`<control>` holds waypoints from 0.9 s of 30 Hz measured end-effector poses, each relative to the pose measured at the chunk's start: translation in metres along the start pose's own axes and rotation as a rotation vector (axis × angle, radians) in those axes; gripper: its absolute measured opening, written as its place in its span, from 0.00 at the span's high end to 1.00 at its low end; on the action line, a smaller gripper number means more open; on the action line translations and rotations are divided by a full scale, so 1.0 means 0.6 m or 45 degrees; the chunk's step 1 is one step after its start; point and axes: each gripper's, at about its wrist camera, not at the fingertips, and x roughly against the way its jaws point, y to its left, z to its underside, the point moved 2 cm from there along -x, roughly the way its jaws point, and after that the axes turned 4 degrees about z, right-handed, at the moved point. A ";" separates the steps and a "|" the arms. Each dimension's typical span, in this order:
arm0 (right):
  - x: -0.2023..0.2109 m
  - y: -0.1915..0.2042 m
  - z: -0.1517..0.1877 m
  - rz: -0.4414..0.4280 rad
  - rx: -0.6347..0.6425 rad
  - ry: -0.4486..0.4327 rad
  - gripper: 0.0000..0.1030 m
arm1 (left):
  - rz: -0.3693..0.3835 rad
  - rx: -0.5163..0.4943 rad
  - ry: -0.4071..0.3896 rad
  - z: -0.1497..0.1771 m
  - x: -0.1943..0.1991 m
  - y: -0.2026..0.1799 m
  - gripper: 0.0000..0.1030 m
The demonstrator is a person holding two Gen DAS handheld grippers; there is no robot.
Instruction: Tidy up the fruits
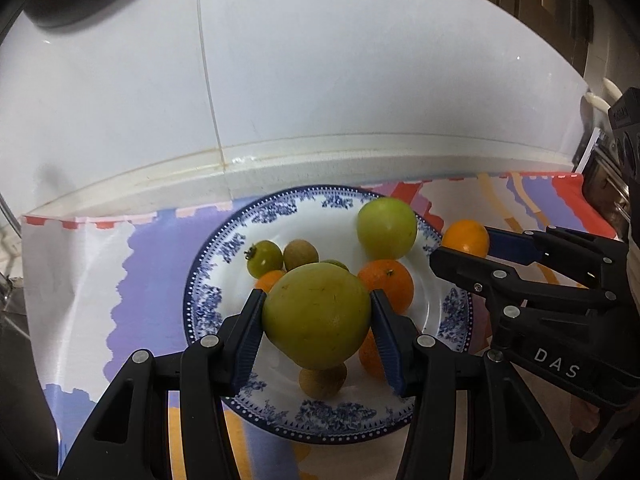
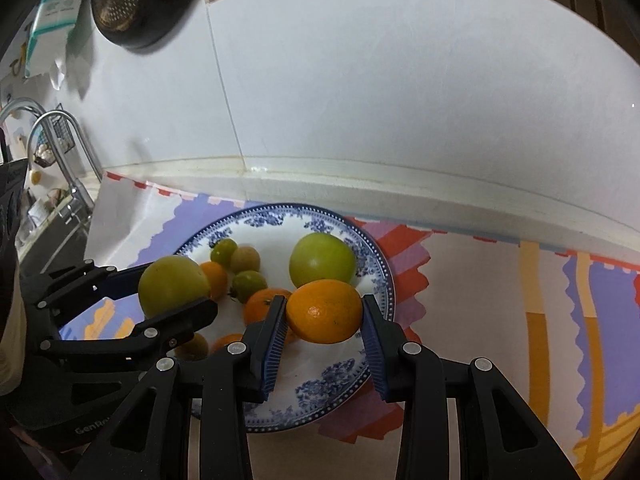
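**Fruits held over the blue-patterned plate, one in each set of tongs**

Fruits sit on and above a white plate (image 1: pixel 208 280) with a blue floral rim, which lies on a colourful patterned cloth (image 1: pixel 152 264) spread over the table by a white tiled wall (image 1: pixel 320 60). The left tongs (image 1: pixel 317 312) pinch a large green fruit (image 1: pixel 316 316) between their blue ribbed pads, holding it above the plate's near half. The right tongs (image 2: pixel 324 312) pinch an orange (image 2: pixel 325 310) the same way, over the plate's right side.

On the plate lies another large green fruit (image 2: pixel 322 260) near the far right rim. Towards the left are a small green fruit (image 1: pixel 264 258) with a dark stem end and a small brownish round fruit (image 1: pixel 301 255), touching each other. An orange citrus (image 1: pixel 390 284) lies near the middle, and a second brownish fruit (image 1: pixel 322 380) shows beneath the gripped green one. More orange fruit is partly hidden behind the tongs.

At the far left, a curved metal tap (image 2: pixel 60 136) stands over a sink.
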 end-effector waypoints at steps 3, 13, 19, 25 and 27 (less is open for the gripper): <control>-0.011 -0.004 0.003 -0.001 -0.008 0.017 0.64 | 0.011 0.009 0.014 0.001 -0.008 0.001 0.50; -0.023 -0.004 0.008 -0.024 -0.028 0.039 0.63 | 0.012 0.010 -0.011 -0.005 -0.004 0.003 0.44; -0.007 -0.005 0.012 0.000 -0.047 0.028 0.60 | -0.028 0.020 -0.044 -0.007 0.021 0.008 0.43; 0.033 -0.002 0.017 0.041 -0.051 -0.008 0.60 | -0.061 0.035 -0.088 -0.001 0.063 0.006 0.36; 0.052 0.001 0.020 0.052 -0.054 -0.026 0.56 | -0.066 0.035 -0.104 0.001 0.081 0.003 0.34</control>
